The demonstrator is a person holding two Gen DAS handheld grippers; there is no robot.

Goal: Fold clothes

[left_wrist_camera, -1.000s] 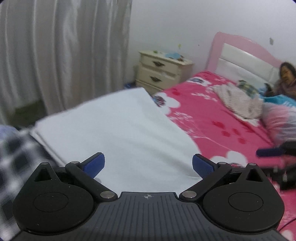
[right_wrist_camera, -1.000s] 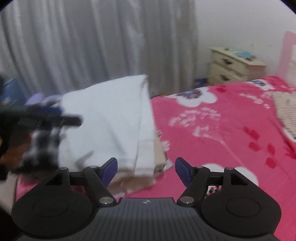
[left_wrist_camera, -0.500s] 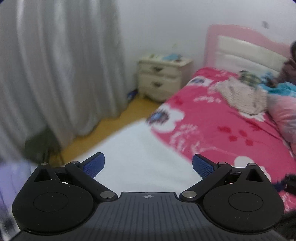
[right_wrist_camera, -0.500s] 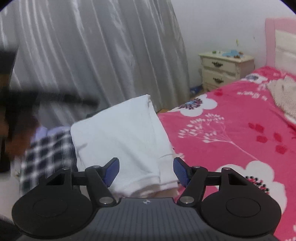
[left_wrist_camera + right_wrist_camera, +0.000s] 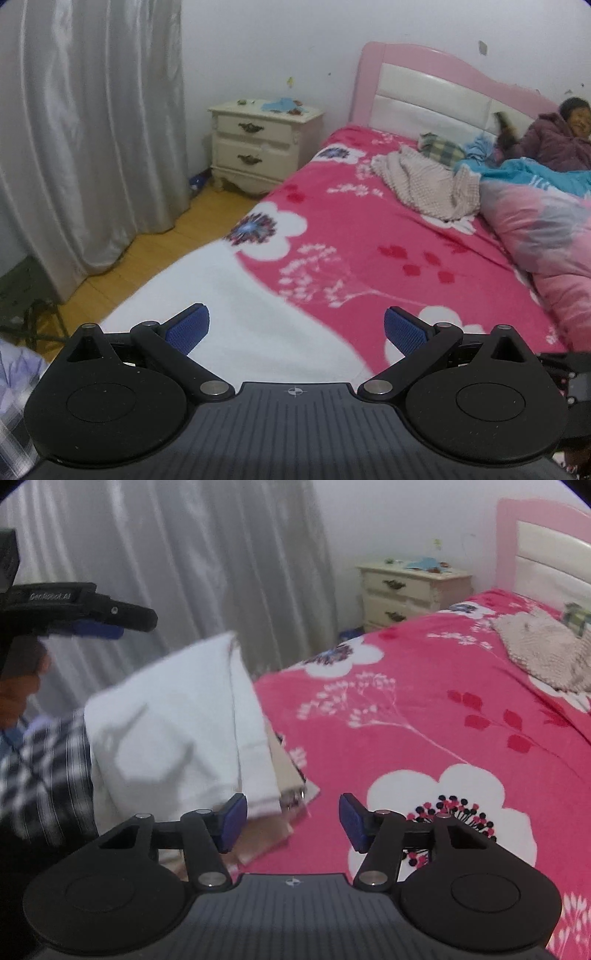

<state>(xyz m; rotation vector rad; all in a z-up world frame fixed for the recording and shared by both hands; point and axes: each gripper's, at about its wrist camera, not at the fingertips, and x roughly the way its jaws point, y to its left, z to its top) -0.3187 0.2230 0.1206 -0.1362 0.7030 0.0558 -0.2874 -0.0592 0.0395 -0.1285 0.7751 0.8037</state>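
Folded white garment (image 5: 177,734) at the bed's near left edge, blurred, its near end hidden behind the right gripper (image 5: 291,821), jaws closing on nothing; checked cloth (image 5: 44,771) further left, smeared; left gripper (image 5: 295,328) jaws spread, empty; pink floral bed (image 5: 443,720) beyond

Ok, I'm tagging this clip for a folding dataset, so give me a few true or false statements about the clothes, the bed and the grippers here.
1. The white garment lies folded at the bed's edge. True.
2. The bedspread is plain blue. False: it is pink with white flowers.
3. The right gripper is clamped on the white garment. False: its jaws are closing with nothing between the pads.
4. The left gripper is open and empty. True.
5. A checked garment lies beside the white one. True.
6. The nightstand has its drawers pulled out. False: both are shut.
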